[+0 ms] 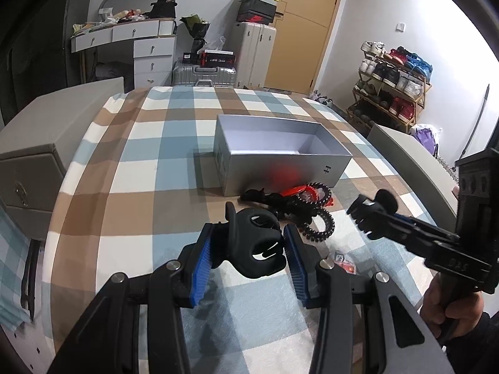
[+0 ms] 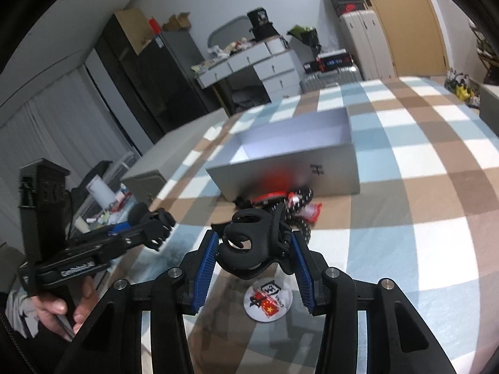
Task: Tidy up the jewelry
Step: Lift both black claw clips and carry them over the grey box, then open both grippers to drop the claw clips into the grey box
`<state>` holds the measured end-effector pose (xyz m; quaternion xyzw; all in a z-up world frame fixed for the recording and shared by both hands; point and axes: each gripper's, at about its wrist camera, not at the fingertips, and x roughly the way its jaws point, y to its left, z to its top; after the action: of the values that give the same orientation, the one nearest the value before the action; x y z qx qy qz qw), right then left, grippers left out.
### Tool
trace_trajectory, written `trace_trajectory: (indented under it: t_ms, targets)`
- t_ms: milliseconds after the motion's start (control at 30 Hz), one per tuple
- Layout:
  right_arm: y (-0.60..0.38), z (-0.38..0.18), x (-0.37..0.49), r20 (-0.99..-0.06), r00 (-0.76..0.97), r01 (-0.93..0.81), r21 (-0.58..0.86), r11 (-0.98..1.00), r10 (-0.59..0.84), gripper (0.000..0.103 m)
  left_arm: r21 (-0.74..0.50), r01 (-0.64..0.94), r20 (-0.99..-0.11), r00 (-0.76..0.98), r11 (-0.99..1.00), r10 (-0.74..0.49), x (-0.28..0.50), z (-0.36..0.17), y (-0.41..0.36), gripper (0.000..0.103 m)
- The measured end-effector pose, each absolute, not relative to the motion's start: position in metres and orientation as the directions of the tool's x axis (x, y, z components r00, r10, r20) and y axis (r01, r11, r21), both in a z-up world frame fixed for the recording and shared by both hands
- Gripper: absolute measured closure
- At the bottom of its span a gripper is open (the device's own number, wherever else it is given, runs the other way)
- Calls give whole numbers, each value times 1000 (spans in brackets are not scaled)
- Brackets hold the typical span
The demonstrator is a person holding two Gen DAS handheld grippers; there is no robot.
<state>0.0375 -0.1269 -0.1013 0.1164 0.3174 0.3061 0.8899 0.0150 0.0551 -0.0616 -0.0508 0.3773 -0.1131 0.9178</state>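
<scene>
Black plastic claw clip [image 1: 254, 243] clamped in left gripper [image 1: 252, 249]; second claw clip [image 2: 252, 243] clamped in right gripper [image 2: 254, 249]. Both above bed, near grey box [image 1: 280, 159]. Light, rigid, slippery, spring-loaded; best taken across body, gently.

A shoe rack [image 1: 394, 84] filled with sneakers is seen by the wooden door [image 1: 307, 28]. Suitcases [image 1: 252, 53] and stacked boxes are set beside a cluttered drawer desk [image 1: 137, 46].

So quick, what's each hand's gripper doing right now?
Left gripper: shut on a black claw clip.
Right gripper: shut on another black hair clip.
</scene>
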Motion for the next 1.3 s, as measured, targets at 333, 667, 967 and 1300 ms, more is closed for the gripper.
trace_trajectory:
  t_ms: [333, 667, 967, 1300]
  targets:
    - [-142, -73, 55, -435, 686, -481, 331, 812, 583, 58, -147, 180, -660, 714, 973, -232, 50, -42, 38, 65]
    - [-136, -41, 108, -398, 664, -529, 347, 774, 633, 58, -173, 223, -681, 676, 960, -279, 104, -34, 24, 65]
    - [-120, -54, 159, -445, 604, -540, 383, 750, 662, 58, -181, 258, -713, 631, 949, -307, 136, -43, 12, 65]
    - [-112, -85, 189, -550, 568, -488, 375, 789, 612, 58, -206, 253, -760, 567, 945, -317, 153, -64, 11, 65]
